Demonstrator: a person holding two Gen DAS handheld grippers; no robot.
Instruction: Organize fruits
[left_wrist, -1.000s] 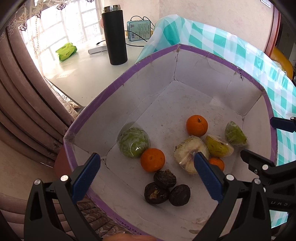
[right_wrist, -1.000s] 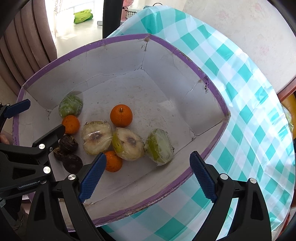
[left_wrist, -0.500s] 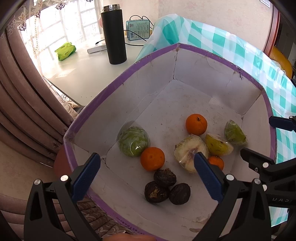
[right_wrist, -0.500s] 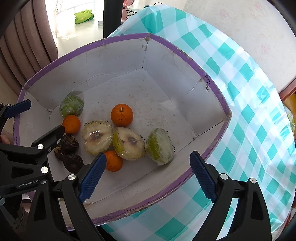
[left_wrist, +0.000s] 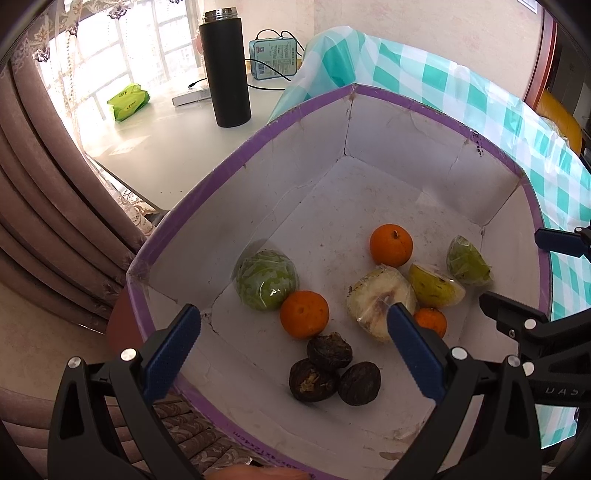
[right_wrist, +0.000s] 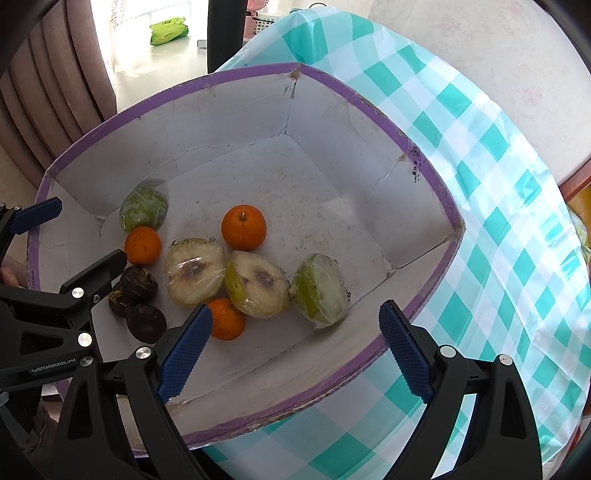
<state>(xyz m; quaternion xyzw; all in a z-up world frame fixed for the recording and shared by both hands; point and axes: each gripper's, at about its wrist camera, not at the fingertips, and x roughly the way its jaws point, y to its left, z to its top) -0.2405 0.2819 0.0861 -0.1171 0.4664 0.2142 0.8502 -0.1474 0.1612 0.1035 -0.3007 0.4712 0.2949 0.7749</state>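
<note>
A white cardboard box with a purple rim (left_wrist: 236, 158) (right_wrist: 439, 184) holds the fruit. Inside lie three oranges (left_wrist: 390, 245) (left_wrist: 304, 314) (right_wrist: 226, 319), a wrapped green fruit (left_wrist: 266, 279) (right_wrist: 143, 213), two wrapped cut halves (left_wrist: 380, 297) (right_wrist: 256, 282), another wrapped green piece (left_wrist: 468, 260) (right_wrist: 320, 290) and three dark wrinkled fruits (left_wrist: 334, 369) (right_wrist: 138, 299). My left gripper (left_wrist: 291, 350) hangs open over the box's near-left corner. Open too, my right gripper (right_wrist: 293, 345) hovers above the box's near edge. Neither holds anything.
The box rests on a teal-and-white checked tablecloth (right_wrist: 517, 258). Beyond it a white table carries a black flask (left_wrist: 226, 70), a blue tin (left_wrist: 273, 59) with a cable and a green packet (left_wrist: 127, 101). Brown curtains (left_wrist: 48, 206) hang at the left.
Both views have shifted slightly, with the box sitting a little lower in the frames. The fruit has not moved and both grippers stay open.
</note>
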